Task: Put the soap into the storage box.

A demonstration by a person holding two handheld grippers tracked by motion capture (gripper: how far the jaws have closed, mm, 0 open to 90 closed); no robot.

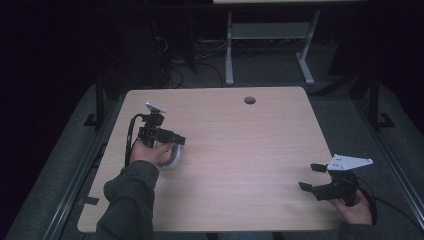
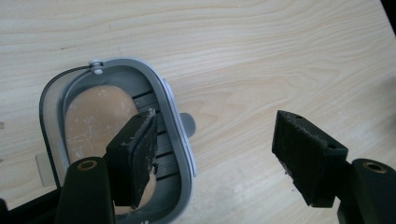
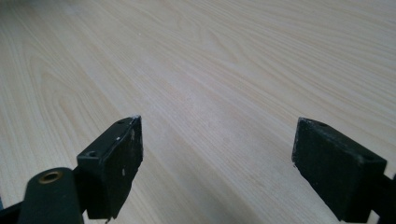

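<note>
A grey container (image 2: pixel 173 121) (perhaps holding dough) sits under the spread-open left gripper (image 2: pixel 215 149).

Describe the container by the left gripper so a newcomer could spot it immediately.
Start at the light wooden table and go to its left side, where the left gripper hangs open. Right under it sits a grey oval container with a wire bail handle, a slatted floor and a tan rounded lump inside. It is the table's one loose object.
</note>
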